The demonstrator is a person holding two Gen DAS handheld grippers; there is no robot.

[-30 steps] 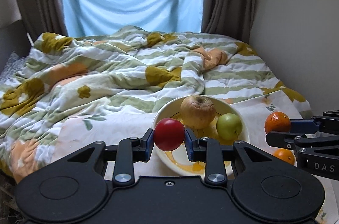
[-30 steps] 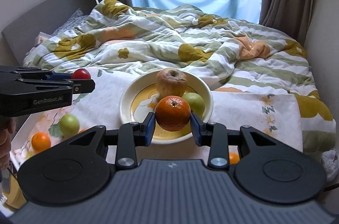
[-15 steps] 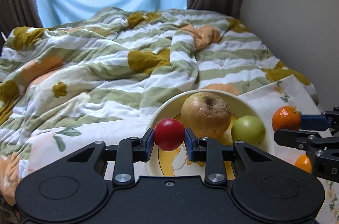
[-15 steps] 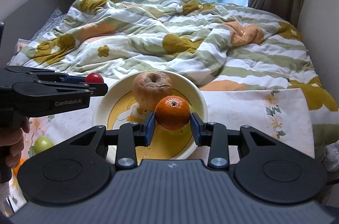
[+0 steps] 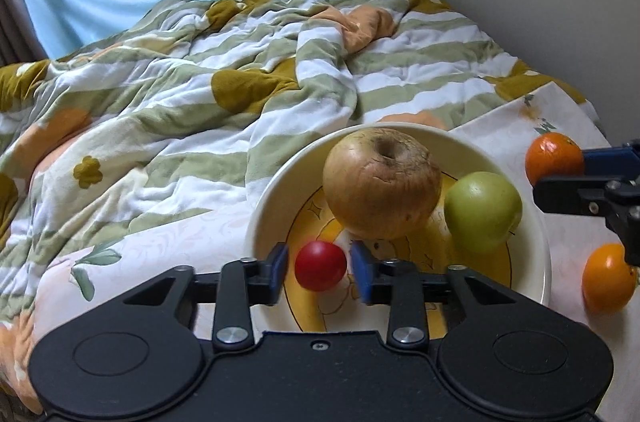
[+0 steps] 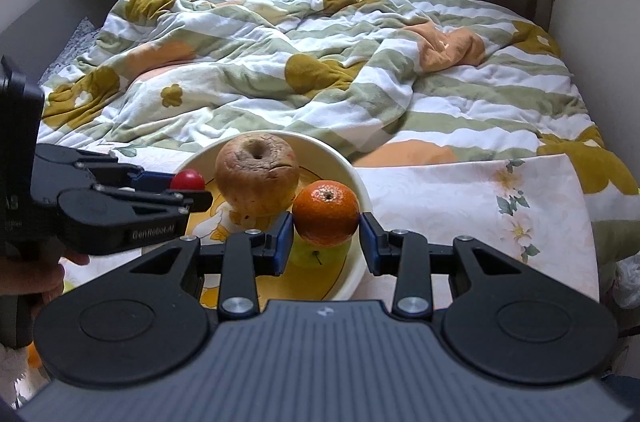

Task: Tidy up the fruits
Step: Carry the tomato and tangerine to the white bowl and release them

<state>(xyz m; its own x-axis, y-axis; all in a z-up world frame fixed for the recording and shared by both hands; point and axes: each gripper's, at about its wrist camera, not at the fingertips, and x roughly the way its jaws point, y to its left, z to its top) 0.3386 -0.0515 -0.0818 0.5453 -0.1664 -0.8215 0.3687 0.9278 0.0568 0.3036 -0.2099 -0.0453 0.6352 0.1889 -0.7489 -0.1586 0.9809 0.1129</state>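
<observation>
A cream bowl [image 5: 276, 194] with a yellow inside stands on the bed and holds a big wrinkled brown apple [image 5: 382, 182] and a green apple [image 5: 482, 210]. My left gripper [image 5: 320, 268] is over the bowl's near side, its jaws open with gaps on both sides of a small red fruit [image 5: 320, 265]. My right gripper [image 6: 326, 236] is at the bowl's right side with an orange [image 6: 326, 213] between its fingers; the right pad stands slightly off it, above the green apple [image 6: 316, 254]. The bowl [image 6: 352, 174], brown apple [image 6: 258, 178] and red fruit [image 6: 188, 179] also show in the right wrist view.
Another orange [image 5: 608, 278] lies on the floral cloth [image 5: 516, 126] right of the bowl. A rumpled striped quilt [image 6: 320, 62] covers the bed behind. A wall [image 5: 540, 2] runs along the right side, curtains and a window at the back.
Both grippers moved forward and down over the bowl. The left jaws have opened off the red fruit. The right jaws have widened slightly around the orange.
</observation>
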